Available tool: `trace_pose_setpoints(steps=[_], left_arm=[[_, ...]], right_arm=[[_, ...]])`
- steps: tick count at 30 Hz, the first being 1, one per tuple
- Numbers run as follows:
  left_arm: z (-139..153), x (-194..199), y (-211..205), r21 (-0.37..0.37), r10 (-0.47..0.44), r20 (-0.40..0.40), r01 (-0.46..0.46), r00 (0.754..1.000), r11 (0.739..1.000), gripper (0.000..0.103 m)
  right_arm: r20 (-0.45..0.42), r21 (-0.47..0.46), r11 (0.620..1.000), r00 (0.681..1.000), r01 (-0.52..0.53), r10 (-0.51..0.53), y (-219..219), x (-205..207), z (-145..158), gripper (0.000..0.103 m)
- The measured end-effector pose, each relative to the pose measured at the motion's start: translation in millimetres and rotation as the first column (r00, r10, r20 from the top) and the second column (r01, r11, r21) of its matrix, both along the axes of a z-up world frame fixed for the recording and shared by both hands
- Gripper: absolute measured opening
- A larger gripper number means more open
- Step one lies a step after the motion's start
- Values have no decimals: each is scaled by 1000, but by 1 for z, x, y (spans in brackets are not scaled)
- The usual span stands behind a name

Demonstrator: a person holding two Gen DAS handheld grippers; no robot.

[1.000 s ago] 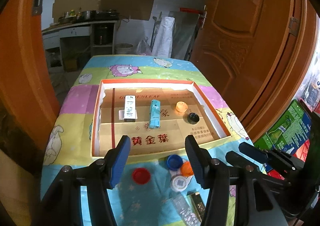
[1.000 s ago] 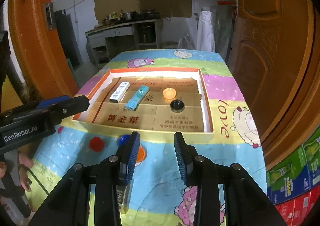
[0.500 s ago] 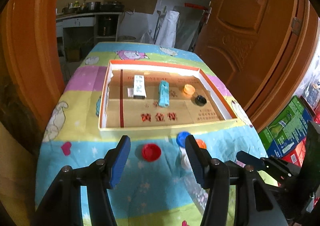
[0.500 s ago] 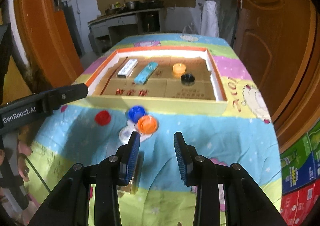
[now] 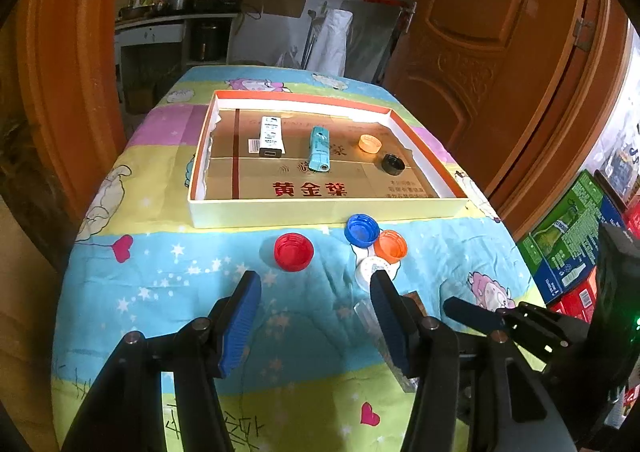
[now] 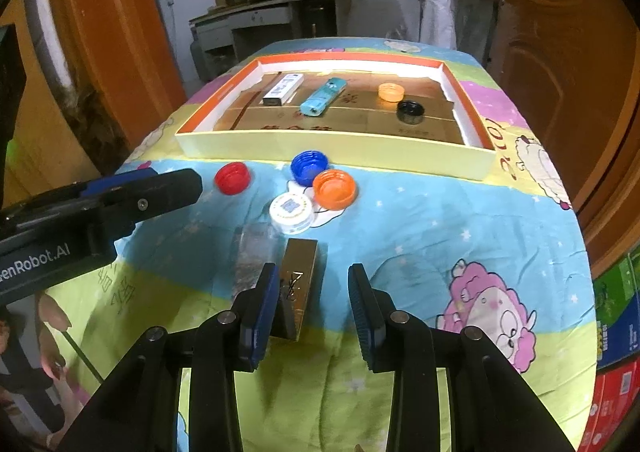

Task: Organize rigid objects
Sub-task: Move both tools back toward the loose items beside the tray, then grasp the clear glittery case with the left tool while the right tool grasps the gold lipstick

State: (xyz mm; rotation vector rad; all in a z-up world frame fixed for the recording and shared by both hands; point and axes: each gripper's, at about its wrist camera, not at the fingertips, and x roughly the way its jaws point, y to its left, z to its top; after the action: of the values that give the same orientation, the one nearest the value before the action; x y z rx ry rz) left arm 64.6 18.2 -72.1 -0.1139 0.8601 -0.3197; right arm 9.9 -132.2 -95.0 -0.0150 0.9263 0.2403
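Meanwhile, both the left gripper (image 5: 314,318) and right gripper (image 6: 314,302) are hanging released and empty over the table (image 6: 440,220), the right one lining up on a gold box (image 6: 298,272), likely bound for the sorting tray (image 6: 332,148) beyond the loose caps (image 6: 334,188)

A home: wooden door (image 5: 500,52), kitchen counter with pots (image 5: 176,10) behind

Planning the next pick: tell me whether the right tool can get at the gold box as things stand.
Probably yes. The right tool is open, the gold box lies just ahead by its left finger, uncovered; only the clear packet lies close alongside.
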Motion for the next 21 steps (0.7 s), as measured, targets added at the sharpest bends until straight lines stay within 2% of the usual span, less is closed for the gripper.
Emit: trace_pose_setpoints(steps=[7,8,9,11,16,21], left_arm=[[-1,-4,-1,-4,-10,-7,10,1000,1000,56],[-2,-5,-2,-6,-15,-9,15,1000,1000,56],[-2,-6,-4,-8,-22,-11,21,1000,1000,56],[-4,-8,-9,-11,-36,-14,35,999,999,56],[-10,-16,-33,3,-90,-28,90,996,996,56],[-21,-16,-52,31,-87,-45,88,995,996,56]], right_arm=[[-34,-37,999,999,5,-7,7,1,-10,37],[-37,-28,1000,999,11,-12,6,0,-9,34],[-42,-15,1000,999,12,-13,5,0,-9,17],[-41,-14,1000,999,15,-16,2,-2,-7,18],[25,-35,998,998,56,-55,-11,-18,4,18],[45,-29,992,992,120,-119,-34,-27,9,18]])
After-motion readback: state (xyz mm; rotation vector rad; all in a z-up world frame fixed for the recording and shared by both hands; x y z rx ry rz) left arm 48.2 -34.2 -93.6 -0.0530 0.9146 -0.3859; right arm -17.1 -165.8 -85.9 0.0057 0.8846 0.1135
